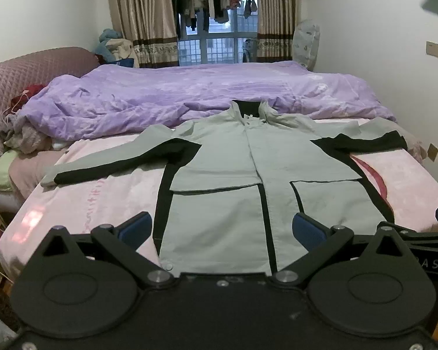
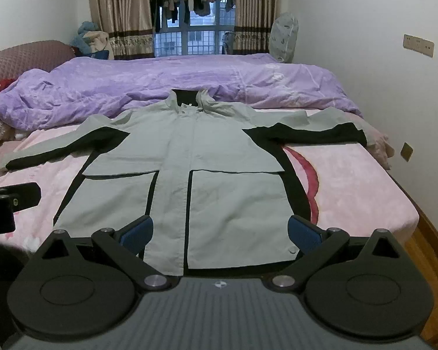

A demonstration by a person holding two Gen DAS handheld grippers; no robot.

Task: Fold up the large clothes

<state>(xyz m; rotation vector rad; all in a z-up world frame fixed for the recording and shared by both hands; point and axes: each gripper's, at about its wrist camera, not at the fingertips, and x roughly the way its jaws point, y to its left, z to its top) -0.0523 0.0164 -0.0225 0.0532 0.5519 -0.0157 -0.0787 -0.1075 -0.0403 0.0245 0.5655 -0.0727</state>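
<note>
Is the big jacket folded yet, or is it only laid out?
Only laid out. Done: the grey-and-black jacket lies flat on the pink blanket, front up, both sleeves spread wide. In hand: nothing; the left gripper and right gripper hover open near its hem. Left: folding in the sleeves and body.

Both tools are matte black. The left gripper (image 1: 222,230) has blue pads (image 1: 308,232), round discs and silver screws on its linkage. The right gripper (image 2: 220,232) matches it, with a ribbed grey body.
</note>
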